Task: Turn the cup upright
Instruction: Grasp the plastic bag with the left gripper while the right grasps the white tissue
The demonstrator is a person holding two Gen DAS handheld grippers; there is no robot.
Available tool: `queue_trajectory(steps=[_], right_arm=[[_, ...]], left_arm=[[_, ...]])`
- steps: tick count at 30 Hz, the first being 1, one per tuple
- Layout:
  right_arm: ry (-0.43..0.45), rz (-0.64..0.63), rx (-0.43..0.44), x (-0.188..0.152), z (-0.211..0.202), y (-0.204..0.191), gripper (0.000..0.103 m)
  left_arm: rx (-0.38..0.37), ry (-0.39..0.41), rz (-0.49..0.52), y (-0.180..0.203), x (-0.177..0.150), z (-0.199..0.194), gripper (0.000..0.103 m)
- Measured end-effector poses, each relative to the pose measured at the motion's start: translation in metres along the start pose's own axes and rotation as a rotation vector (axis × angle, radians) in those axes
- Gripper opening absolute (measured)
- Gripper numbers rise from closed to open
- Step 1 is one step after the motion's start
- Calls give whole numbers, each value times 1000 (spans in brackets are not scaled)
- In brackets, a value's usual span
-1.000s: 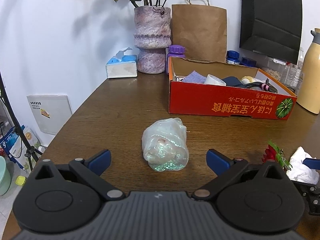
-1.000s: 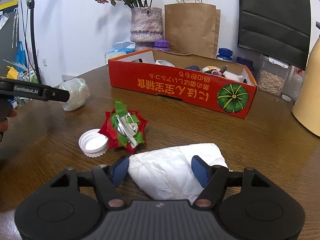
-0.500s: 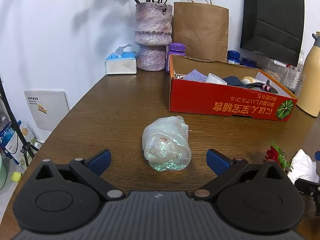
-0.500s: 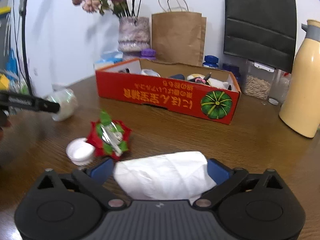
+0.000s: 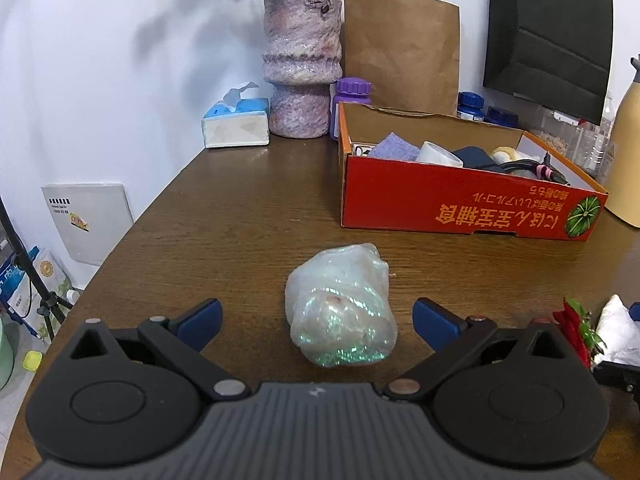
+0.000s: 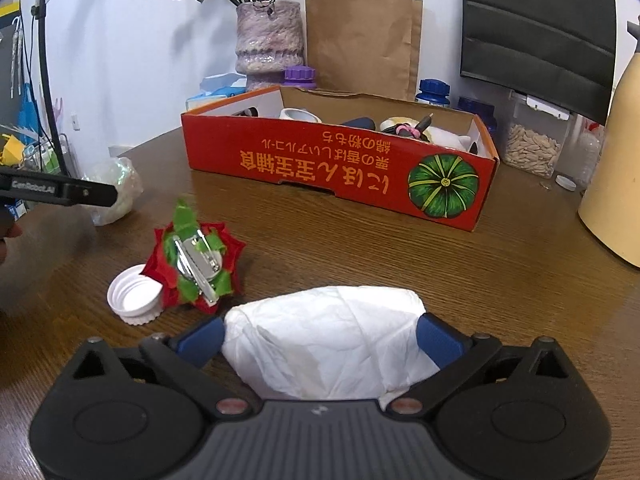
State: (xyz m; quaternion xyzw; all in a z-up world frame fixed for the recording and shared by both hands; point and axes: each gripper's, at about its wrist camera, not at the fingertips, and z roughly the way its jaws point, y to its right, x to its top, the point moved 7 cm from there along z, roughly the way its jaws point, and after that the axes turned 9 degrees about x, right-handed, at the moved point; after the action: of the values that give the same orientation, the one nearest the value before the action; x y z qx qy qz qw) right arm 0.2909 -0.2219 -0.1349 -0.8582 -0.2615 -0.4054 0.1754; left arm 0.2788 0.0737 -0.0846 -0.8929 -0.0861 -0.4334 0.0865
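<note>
Here, in the left wrist view, the left gripper (image 5: 316, 318) has its blue-tipped jaws spread wide on either side of the cup (image 5: 340, 306), a crumpled, iridescent plastic one lying on its side at the middle of the frame on the brown wooden table (image 5: 248, 216); the pads do not touch it. In the right wrist view the same cup (image 6: 116, 190) sits at the left edge, partly behind a black bar printed "CenRobot.AI".

The right gripper (image 6: 320, 338) has just been opening and now stands at full spread around a white crumpled paper bundle (image 6: 332, 340) at the lower middle of its frame; the bundle fills the gap, and its edges reach the blue fingertips (image 6: 438, 338). Whether the pads still press on it cannot be told.

To the upper left of the bundle lies a red and green paper flower with a metal clip (image 6: 198, 258), touching a white bottle cap (image 6: 134, 298). Further up stands a red cardboard box (image 6: 340, 172) with orange Japanese writing, seen upside down, and a green pumpkin picture. Behind it are a purple vase (image 6: 268, 42) and a brown paper bag (image 6: 360, 40).
</note>
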Motion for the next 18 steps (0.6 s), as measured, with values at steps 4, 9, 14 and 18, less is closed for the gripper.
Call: queue_trajectory(steps=[4, 9, 14, 18], right_arm=[[8, 10, -7, 0, -3, 3, 99], [13, 16, -21, 0, -4, 4, 95], [22, 23, -42, 1, -6, 4, 88], [36, 35, -73, 1, -9, 8, 76]], left_arm=[[6, 0, 7, 1, 2, 6, 103], [7, 21, 14, 4, 5, 7, 101], [-8, 16, 15, 6, 3, 8, 76], [-36, -1, -1, 6, 0, 10, 54]])
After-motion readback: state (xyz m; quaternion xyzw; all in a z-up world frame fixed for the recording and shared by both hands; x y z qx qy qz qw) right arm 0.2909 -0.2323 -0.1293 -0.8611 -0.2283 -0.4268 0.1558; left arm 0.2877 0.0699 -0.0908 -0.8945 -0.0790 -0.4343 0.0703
